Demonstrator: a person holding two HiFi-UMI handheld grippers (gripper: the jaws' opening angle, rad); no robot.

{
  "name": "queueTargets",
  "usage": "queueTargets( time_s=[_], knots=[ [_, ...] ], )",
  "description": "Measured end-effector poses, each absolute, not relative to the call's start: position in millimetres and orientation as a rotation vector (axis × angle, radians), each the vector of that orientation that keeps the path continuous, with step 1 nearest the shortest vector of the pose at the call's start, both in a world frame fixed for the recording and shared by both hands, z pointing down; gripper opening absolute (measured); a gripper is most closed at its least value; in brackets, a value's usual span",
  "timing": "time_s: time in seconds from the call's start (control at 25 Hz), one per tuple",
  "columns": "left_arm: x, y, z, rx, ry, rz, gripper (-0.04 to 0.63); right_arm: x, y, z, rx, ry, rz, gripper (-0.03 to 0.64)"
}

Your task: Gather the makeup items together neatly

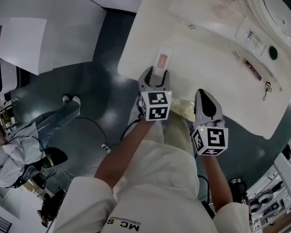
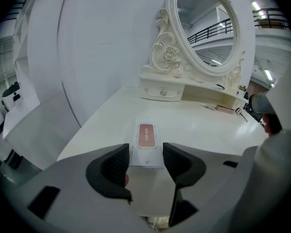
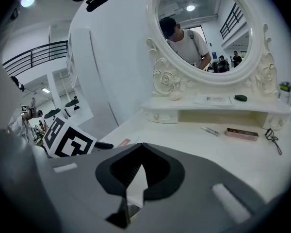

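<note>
1. The lower end of the white box (image 1: 163, 59) is sitting out of sight in the head view, behind the left gripper (image 1: 155, 77). Its print is too small to read.
2. In the left gripper view (image 2: 146, 155) the box (image 2: 146, 141) is blocking the worktop (image 2: 199, 125) beneath it, so I cannot tell whether it is resting there or raised.
3. The items at the right of the frame are small and hard to make out. A slim brown case (image 3: 241, 134), an eyelash curler (image 3: 273, 139) and a thin stick (image 3: 209, 130) are lying on the worktop below the mirror (image 3: 206, 28). A dark green round item (image 3: 240, 98) is sitting on the shelf (image 3: 262, 108) under it.
4. The right edge of the frame is cutting off the mirror in the head view.
5. The left fingers (image 2: 114, 165) are standing partly apart and pressing on both long sides of the white box. It is pointing away from them, towards the mirror.
6. The box is lying at the near left part of the worktop, well apart from the other items.
7. The right gripper (image 1: 204, 94) is hanging over the near edge of the worktop, just beside the left one. Its fingers (image 3: 124, 169) are meeting tip to tip, with nothing between them.
8. I cannot tell whether the right gripper is touching the worktop.
</note>
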State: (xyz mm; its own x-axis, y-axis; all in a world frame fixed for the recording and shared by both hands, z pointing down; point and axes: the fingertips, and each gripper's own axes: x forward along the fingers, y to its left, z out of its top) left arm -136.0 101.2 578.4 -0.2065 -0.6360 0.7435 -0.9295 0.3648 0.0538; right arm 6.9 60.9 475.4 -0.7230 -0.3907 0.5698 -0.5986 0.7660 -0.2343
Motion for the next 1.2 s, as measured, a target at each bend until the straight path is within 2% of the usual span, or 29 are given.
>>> queueTargets(
  time_s=[0.64,1.2],
  knots=[
    [-136.0,92.3,588.9,1.383,-1.887,0.541,0.222,3.8,56.4,476.3,0.769,-2.457,0.573,0.002],
    [-129.8,101.0,565.0,1.426,-1.909,0.557,0.239,6.4,56.6,470.3,0.785,-2.461,0.572,0.002]
  ],
)
